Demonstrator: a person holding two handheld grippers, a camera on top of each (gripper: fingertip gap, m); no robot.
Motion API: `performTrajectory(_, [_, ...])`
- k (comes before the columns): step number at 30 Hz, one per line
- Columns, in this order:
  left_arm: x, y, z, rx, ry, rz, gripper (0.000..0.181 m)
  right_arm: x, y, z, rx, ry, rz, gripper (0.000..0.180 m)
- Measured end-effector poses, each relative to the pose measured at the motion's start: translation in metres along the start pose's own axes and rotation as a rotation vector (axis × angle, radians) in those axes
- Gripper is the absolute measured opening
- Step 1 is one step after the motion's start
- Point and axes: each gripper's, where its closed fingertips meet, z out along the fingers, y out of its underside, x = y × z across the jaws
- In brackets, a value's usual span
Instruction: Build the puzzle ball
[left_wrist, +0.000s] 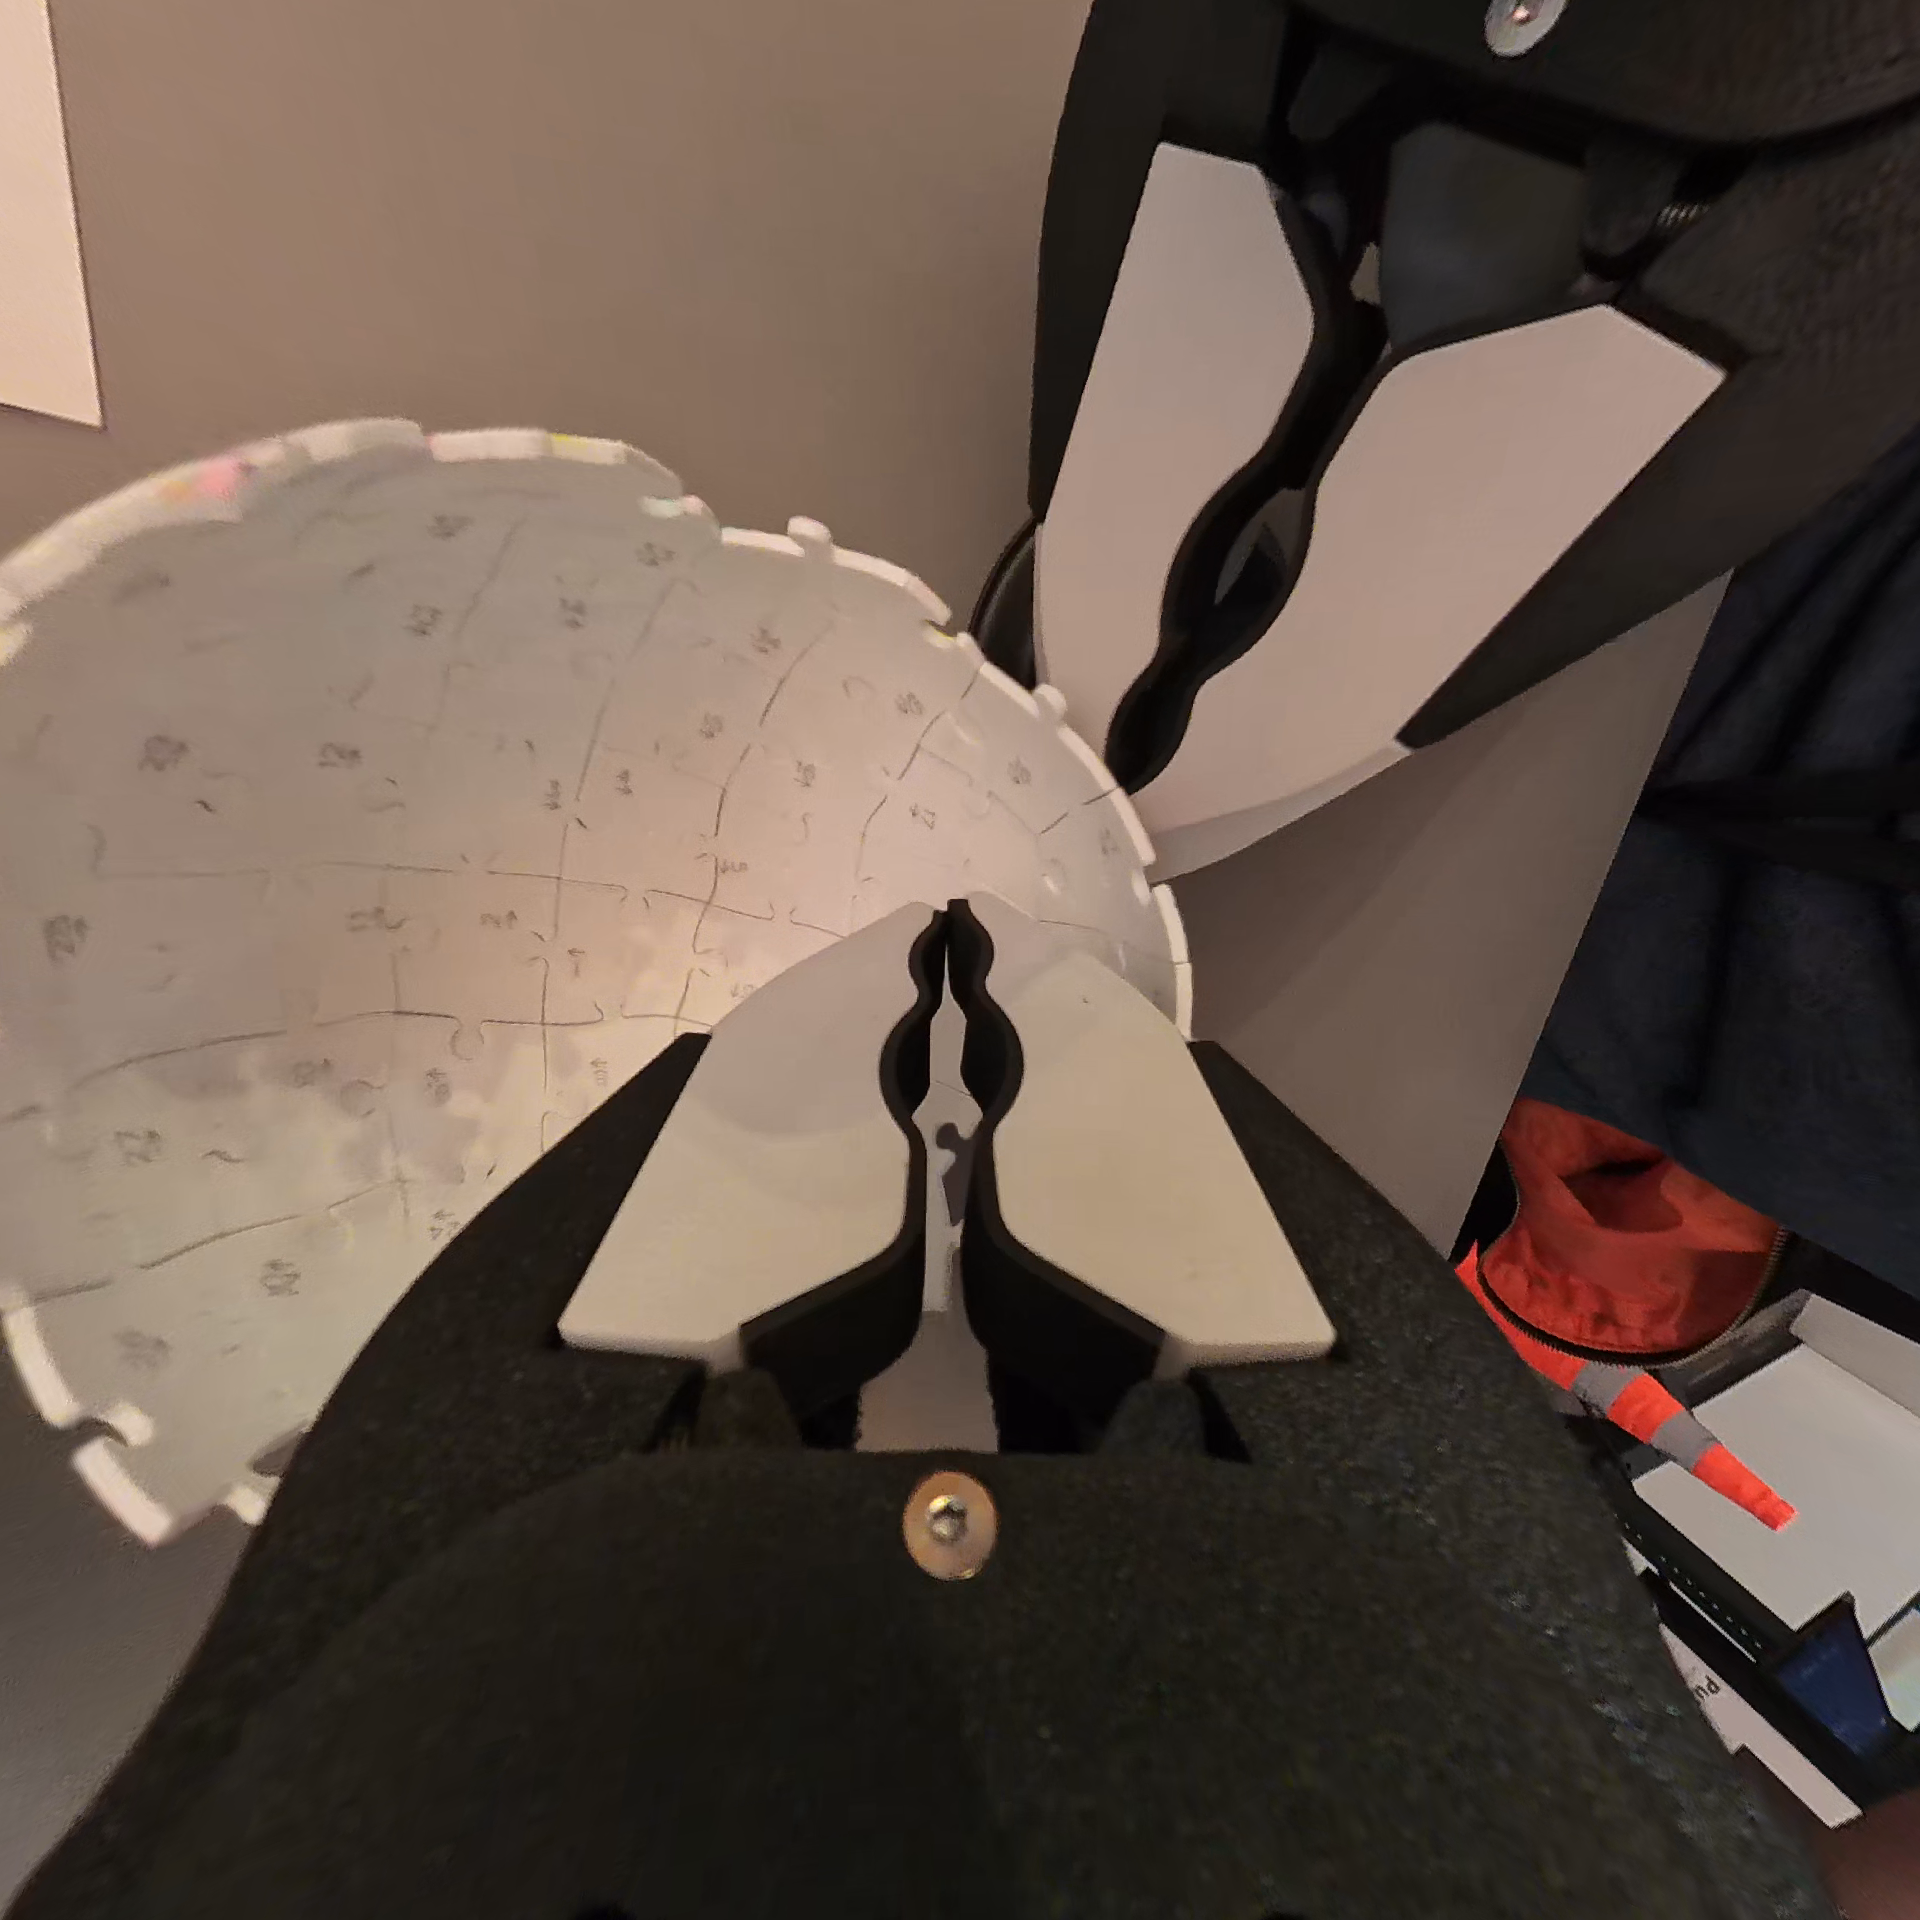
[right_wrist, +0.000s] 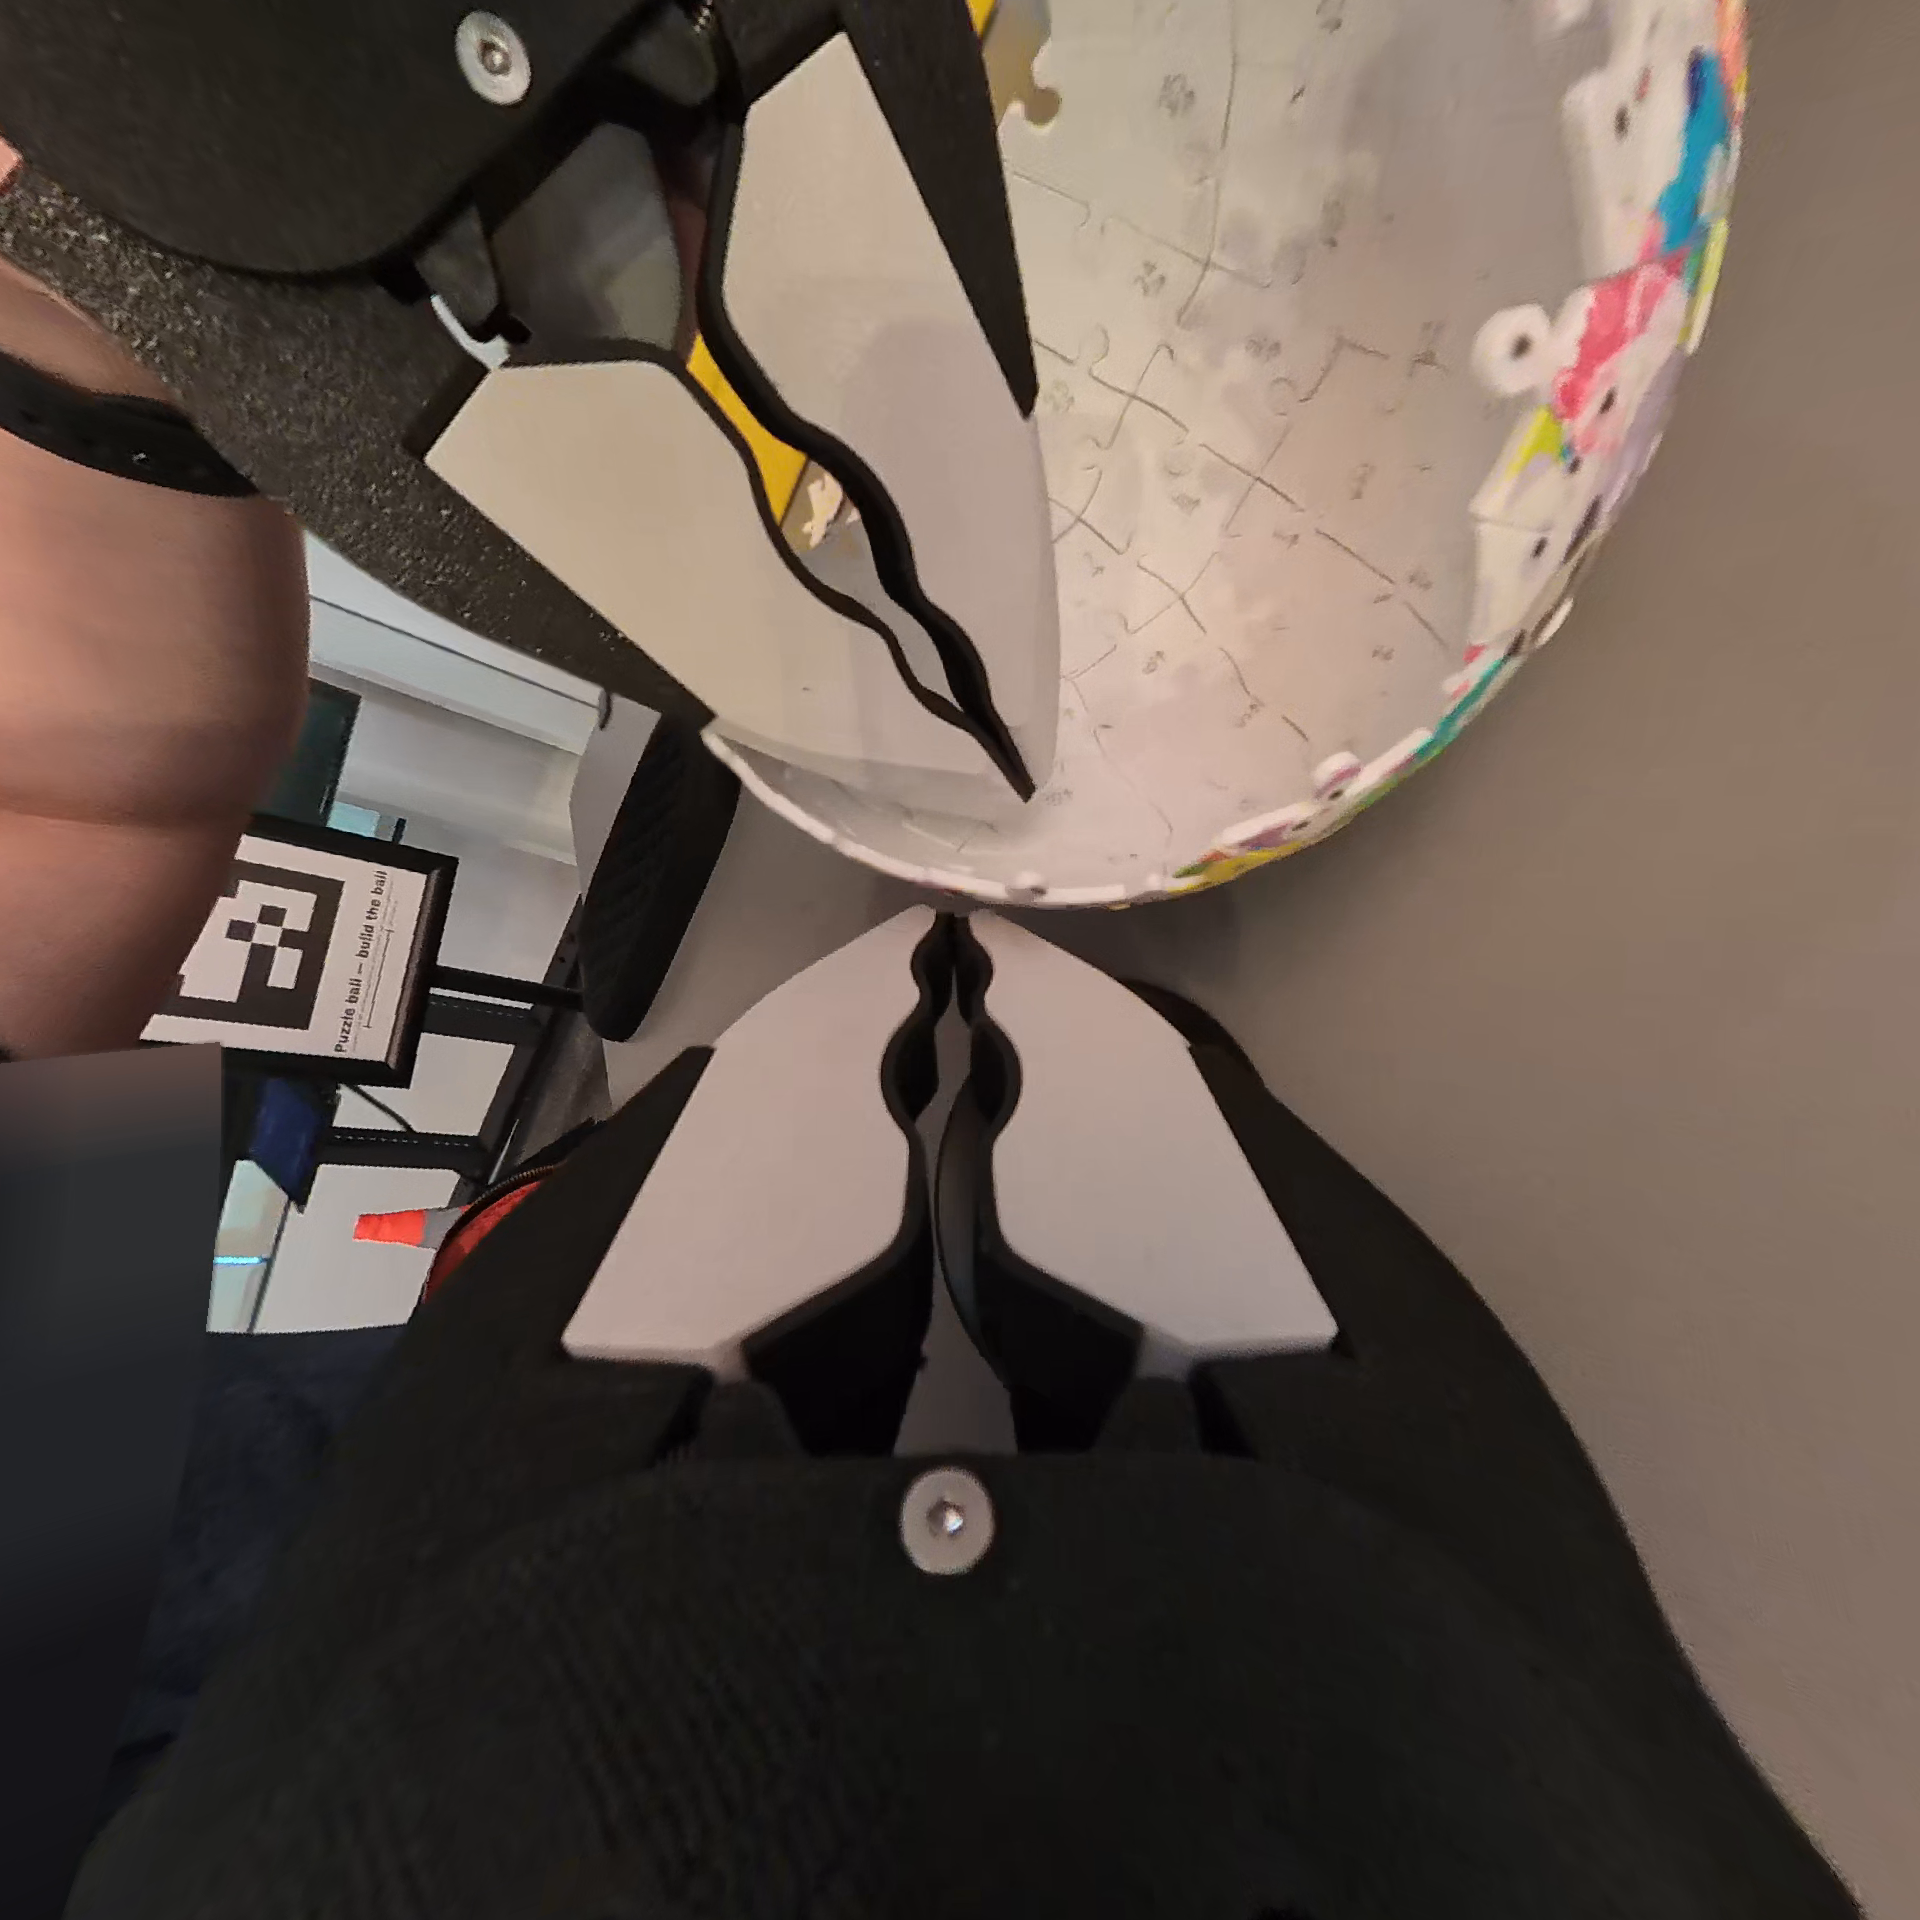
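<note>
Narrowly shut on one yellow-printed cardboard puzzle piece (right_wrist: 764, 457): left hand-held gripper (left_wrist: 951, 914), tips reaching inside one half-built white puzzle-ball shell (left_wrist: 416, 831). Seemingly pinching that shell's jagged, tabbed rim, tips together: right hand-held gripper (right_wrist: 951, 920). Two grippers, close to each other at the same rim edge. Open beyond the shell's coloured outer side: bare grey surface (right_wrist: 1558, 1143).

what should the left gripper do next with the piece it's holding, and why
Probably ease the left gripper toward the toothed rim and line up its puzzle piece with a gap. It is shut on the piece with tips inside the half-built ball, whose rim the right gripper appears to pinch.
</note>
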Motion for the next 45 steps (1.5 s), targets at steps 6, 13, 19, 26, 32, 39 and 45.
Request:
performTrajectory(6, [0.002, 0.003, 0.003, -0.017, 0.009, 0.007, 0.000, 0.002, 0.000, 0.001, 0.002, -0.019, 0.035, 0.001])
performTrajectory(13, [0.002, -0.001, 0.006, -0.027, 0.020, 0.038, 0.000, 0.006, -0.003, -0.002, 0.009, -0.024, 0.049, 0.001])
performTrajectory(19, [0.003, -0.004, 0.009, -0.044, 0.025, 0.083, 0.000, 0.008, -0.005, -0.005, 0.009, -0.039, 0.067, 0.001])
performTrajectory(26, [0.003, -0.006, 0.009, -0.046, 0.009, 0.112, 0.000, 0.010, -0.005, -0.006, 0.005, -0.035, 0.067, 0.000])
performTrajectory(32, [0.004, -0.008, 0.007, -0.041, -0.001, 0.142, 0.000, 0.012, -0.007, -0.008, 0.006, -0.041, 0.086, 0.000])
performTrajectory(39, [0.004, -0.011, 0.004, -0.011, -0.004, 0.138, 0.000, 0.011, -0.009, -0.017, 0.007, -0.043, 0.064, 0.000])
performTrajectory(45, [0.006, -0.013, 0.002, 0.004, 0.003, 0.142, 0.000, 0.018, -0.009, -0.023, 0.001, -0.021, 0.059, 0.000])
